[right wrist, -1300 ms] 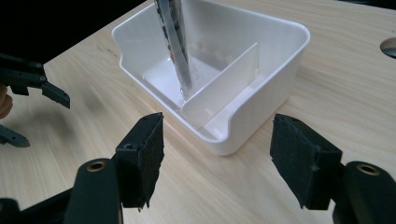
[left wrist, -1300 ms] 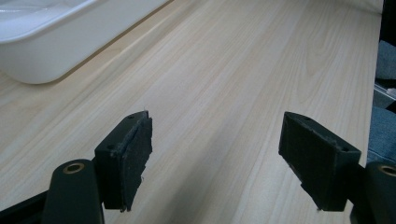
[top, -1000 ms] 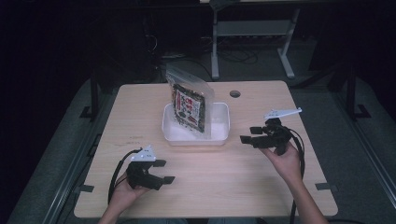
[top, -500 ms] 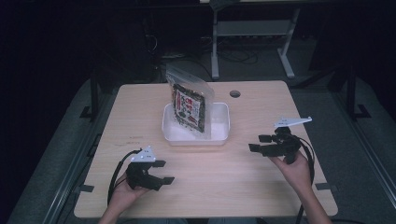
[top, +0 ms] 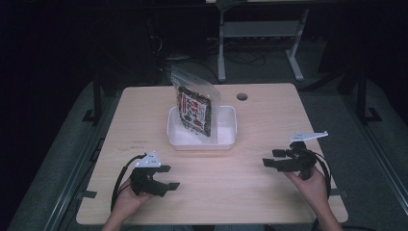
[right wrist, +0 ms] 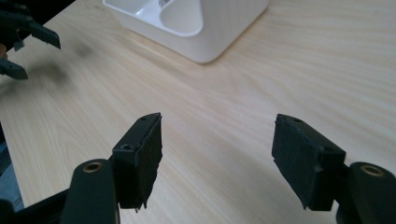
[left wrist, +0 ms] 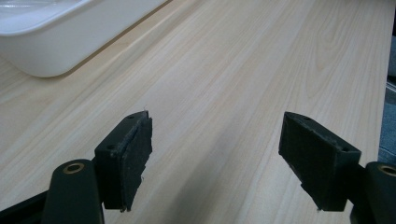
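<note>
A: Where's the snack bag?
B: Standing upright in the white tub, leaning toward its left end, well ahead of both pairs of fingers and apart from them.

A: The right gripper?
B: Low over the wooden table, jaws spread wide with nothing between the pads; the tub's corner lies beyond its fingers, up and slightly left.

A: And the left gripper?
B: Also gaping, empty, bare wood between its fingers; the tub sits ahead, off to their left.
</note>
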Demonstrator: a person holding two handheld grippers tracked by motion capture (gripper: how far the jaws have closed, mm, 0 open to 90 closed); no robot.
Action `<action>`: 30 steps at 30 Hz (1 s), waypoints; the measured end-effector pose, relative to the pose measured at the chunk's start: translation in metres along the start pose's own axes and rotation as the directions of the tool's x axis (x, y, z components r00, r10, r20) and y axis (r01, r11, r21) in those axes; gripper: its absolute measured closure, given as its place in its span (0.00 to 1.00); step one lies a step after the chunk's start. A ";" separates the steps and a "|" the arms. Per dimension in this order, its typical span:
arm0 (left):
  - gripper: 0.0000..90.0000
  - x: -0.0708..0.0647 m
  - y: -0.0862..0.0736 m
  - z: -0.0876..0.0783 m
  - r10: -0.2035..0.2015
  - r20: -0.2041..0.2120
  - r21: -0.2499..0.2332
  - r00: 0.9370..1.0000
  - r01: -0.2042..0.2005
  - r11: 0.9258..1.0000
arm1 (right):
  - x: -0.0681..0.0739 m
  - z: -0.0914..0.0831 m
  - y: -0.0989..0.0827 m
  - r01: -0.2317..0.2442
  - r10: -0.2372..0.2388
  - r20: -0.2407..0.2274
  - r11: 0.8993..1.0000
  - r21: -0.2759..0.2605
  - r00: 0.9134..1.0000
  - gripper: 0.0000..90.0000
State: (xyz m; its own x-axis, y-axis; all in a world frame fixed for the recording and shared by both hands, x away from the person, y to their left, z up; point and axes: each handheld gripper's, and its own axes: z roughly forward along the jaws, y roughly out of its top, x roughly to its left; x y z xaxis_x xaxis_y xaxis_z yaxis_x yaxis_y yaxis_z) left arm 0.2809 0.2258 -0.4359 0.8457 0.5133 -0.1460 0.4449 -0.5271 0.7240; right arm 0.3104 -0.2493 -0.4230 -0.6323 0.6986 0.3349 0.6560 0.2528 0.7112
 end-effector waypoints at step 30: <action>0.28 0.002 -0.005 -0.004 -0.008 -0.034 -0.004 0.999 0.008 1.000 | 0.017 0.005 -0.034 0.017 -0.016 -0.030 0.999 0.033 0.999 0.36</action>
State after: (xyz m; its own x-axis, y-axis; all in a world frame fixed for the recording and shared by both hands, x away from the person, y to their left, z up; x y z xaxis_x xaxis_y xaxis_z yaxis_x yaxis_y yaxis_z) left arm 0.2791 0.2324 -0.4370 0.8317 0.5400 -0.1292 0.4504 -0.5201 0.7257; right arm 0.2792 -0.2423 -0.4451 -0.6547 0.6741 0.3420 0.6584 0.2864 0.6960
